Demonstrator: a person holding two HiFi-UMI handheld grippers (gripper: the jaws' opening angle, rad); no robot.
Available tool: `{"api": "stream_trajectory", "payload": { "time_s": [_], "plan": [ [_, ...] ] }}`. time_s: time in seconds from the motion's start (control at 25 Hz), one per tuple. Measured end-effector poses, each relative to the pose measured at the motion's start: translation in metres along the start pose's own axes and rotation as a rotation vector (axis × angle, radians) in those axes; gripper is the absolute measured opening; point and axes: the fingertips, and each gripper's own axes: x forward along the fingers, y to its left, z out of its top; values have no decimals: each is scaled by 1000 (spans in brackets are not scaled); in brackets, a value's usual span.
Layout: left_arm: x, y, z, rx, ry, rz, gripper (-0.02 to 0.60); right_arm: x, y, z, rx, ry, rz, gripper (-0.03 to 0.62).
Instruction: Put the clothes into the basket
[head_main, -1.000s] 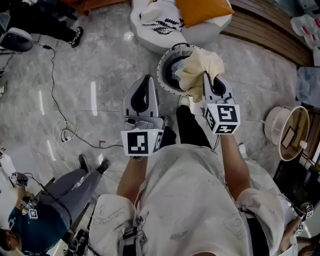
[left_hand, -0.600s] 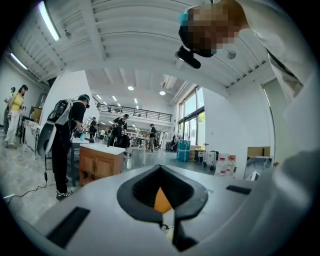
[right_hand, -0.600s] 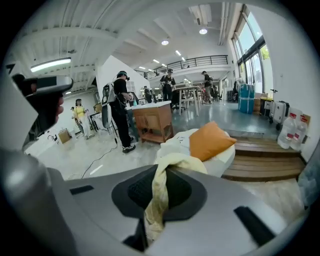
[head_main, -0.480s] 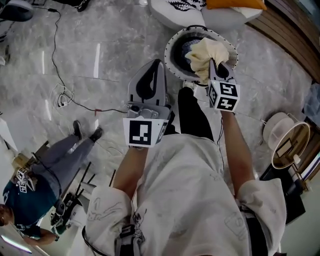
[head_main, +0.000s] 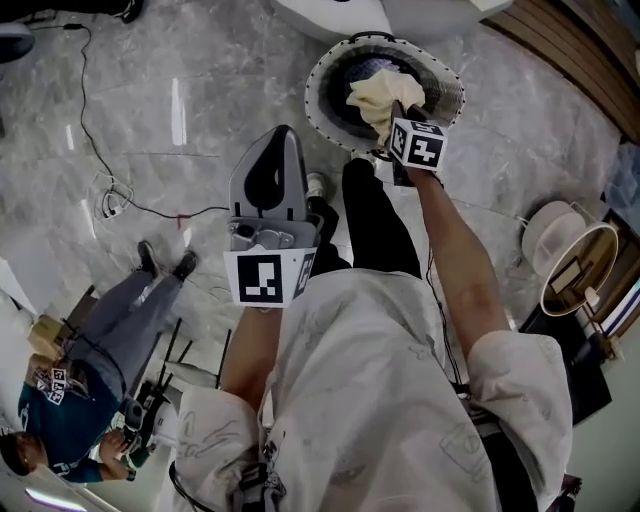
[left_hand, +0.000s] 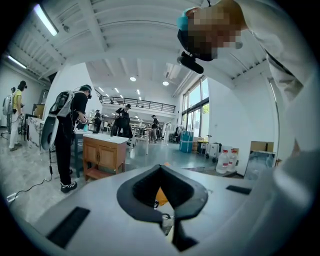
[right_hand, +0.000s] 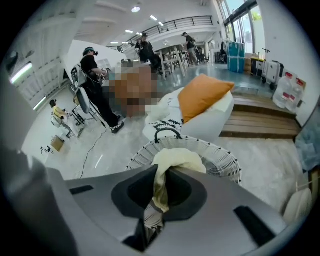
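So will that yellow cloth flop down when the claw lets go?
Probably floppy: the pale yellow cloth bunches and droops around the right claw. One pinch holds it all, so it's likely light and should sink softly into the white basket.

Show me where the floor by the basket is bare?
Bare floor lies between the basket and the black cable. The basket's mouth is crowded: the right gripper holds a cream cloth there.
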Motion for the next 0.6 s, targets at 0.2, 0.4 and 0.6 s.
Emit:
{"api": "stream_trajectory", "payload": {
  "time_s": [0.2,0.4,0.6],
  "plan": [
    [9,-5,-9,-8,21,-6,-2,28,-18,-27,6,131,-39,12],
    [13,-8,-14,-13,39,-10,-2,31,-21,-34,-12,187,-52,45],
    [15,-11,-16,-11,51,-16,-2,31,-20,-47,-46,223,-34,123]
  ]
}}
